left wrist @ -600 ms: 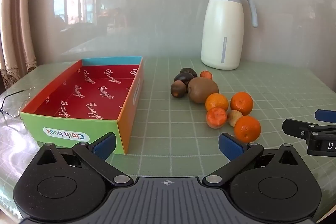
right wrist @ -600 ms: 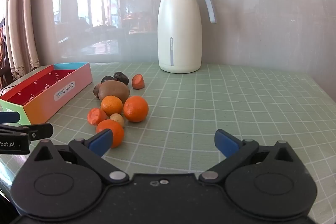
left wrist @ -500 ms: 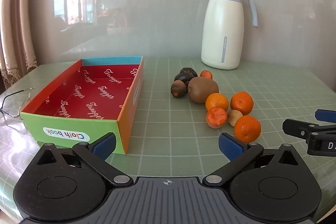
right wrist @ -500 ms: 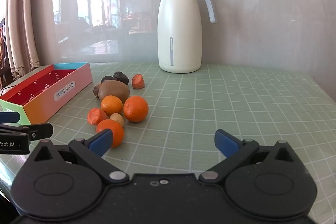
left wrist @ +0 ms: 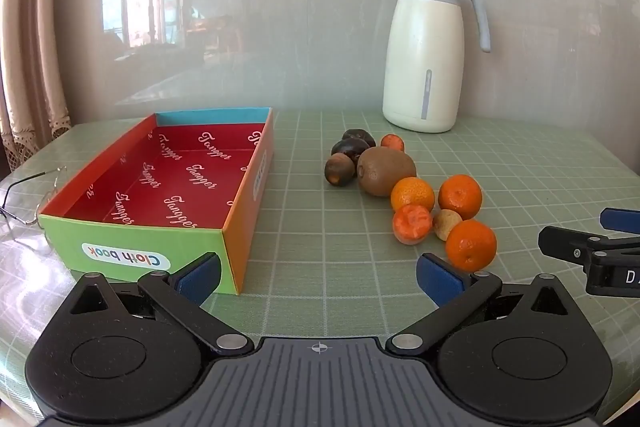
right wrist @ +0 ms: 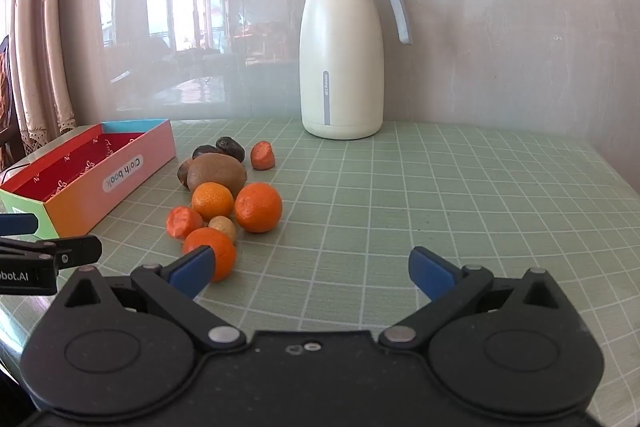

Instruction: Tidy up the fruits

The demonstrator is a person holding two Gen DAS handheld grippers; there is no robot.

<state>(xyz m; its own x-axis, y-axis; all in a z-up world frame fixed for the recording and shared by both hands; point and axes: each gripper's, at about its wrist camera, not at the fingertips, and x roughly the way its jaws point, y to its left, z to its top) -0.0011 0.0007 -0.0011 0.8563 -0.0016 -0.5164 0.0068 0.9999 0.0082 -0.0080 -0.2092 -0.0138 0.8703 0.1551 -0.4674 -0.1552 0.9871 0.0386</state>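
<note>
A cluster of fruit lies on the green grid mat: a brown kiwi (left wrist: 385,170) (right wrist: 216,171), several oranges with the nearest one (left wrist: 470,245) (right wrist: 212,251), a small peeled orange (left wrist: 412,223), dark fruits (left wrist: 352,147) and a small tan fruit (left wrist: 446,223). An open colourful box (left wrist: 160,183) (right wrist: 80,179) with a red inside stands left of the fruit. My left gripper (left wrist: 318,277) is open and empty, between box and fruit. My right gripper (right wrist: 311,273) is open and empty, its left finger just in front of the nearest orange.
A white thermos jug (left wrist: 426,51) (right wrist: 344,55) stands at the back against the glossy wall. Wire glasses (left wrist: 28,195) lie left of the box. The table edge curves round at both sides.
</note>
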